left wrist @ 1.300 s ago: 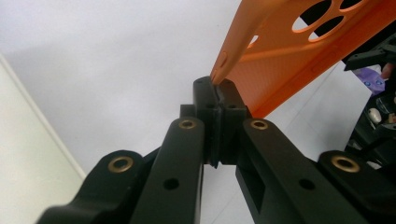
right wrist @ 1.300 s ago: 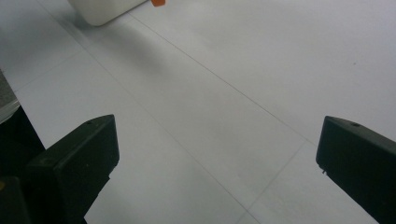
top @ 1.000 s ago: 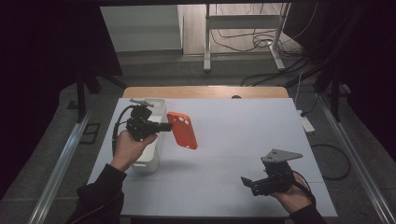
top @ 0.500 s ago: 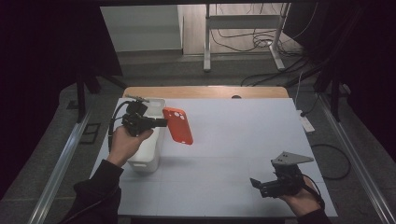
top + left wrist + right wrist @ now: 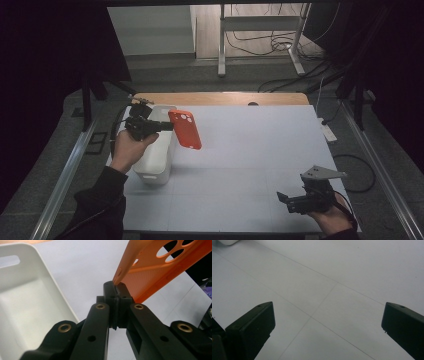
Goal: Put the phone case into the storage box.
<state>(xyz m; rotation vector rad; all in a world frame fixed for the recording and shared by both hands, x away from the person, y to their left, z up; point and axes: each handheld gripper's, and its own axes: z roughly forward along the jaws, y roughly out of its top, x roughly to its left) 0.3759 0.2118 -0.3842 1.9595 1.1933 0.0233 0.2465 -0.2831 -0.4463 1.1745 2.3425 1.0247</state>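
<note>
Two grippers work a white table (image 5: 250,150) seen from above, well apart from each other. At the table's left side, the left gripper (image 5: 167,126) is held up in a person's hand (image 5: 127,147) over a white bin (image 5: 156,162), its jaws pressed tight on the edge of an orange phone case (image 5: 185,129). The case hangs in the air just right of the bin's rim, clear of the tabletop, with its camera cut-outs at the top and its long side running down and slightly to the right. From the left gripper (image 5: 116,288) view, the two black jaws meet on the case's thin rim, and the case (image 5: 160,265) rises away up and to the right, its round holes showing near the top edge; the bin (image 5: 30,302) lies open below and to the left, its floor bare. Near the table's front right corner, the right gripper (image 5: 282,198) sits low in the other hand (image 5: 332,215), a grey three-cornered plate (image 5: 322,174) on top, pointing left across the table. From the right gripper (image 5: 328,325) view, its jaws stand wide apart with nothing between them, bare table (image 5: 324,277) beneath and a corner of the bin (image 5: 227,242) at the top left edge.
</note>
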